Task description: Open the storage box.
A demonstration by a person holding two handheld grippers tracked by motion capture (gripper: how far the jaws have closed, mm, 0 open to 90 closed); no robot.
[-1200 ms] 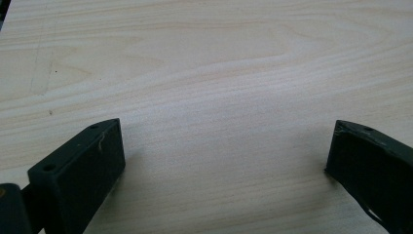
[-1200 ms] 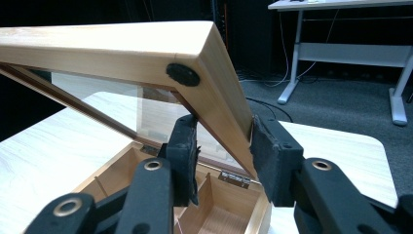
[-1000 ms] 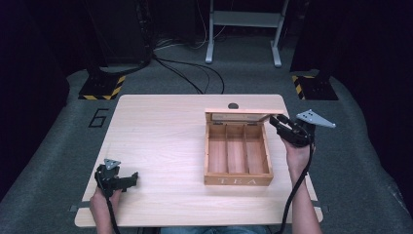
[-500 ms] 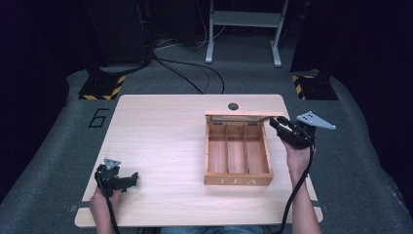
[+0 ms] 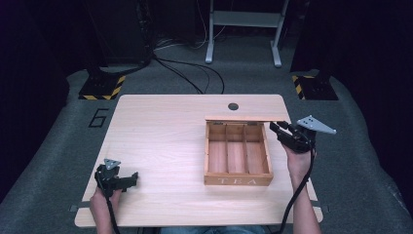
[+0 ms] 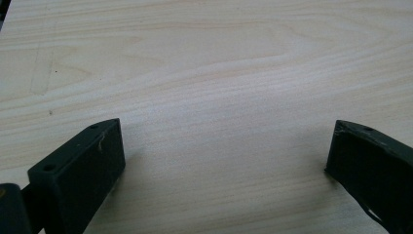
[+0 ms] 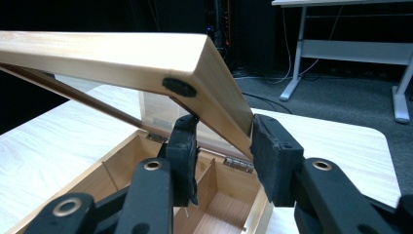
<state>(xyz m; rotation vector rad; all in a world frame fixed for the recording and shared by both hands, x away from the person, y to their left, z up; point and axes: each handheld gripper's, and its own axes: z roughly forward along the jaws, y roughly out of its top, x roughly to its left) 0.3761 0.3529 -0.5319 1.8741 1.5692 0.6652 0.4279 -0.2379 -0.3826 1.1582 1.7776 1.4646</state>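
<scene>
Wooden tea box (image 5: 237,155) stands on the right half of the table (image 5: 165,131), its lid (image 7: 146,63) raised. The right gripper (image 7: 221,151) holds the lid's side edge between its jaws. The left gripper (image 6: 224,156), near the front left corner, is wide apart over bare wood.

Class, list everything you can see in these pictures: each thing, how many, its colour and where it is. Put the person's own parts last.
Table: one, pale wood, centre.
Tea box: one, light wood, three empty compartments, table's right half.
Lid: one, light wood, raised, hinged at the box's far edge.
Stands: two, black with yellow stripes, floor beyond the table.
Left gripper: black, open, over bare table, near left.
Right gripper: black, jaws around the lid's side edge.
</scene>
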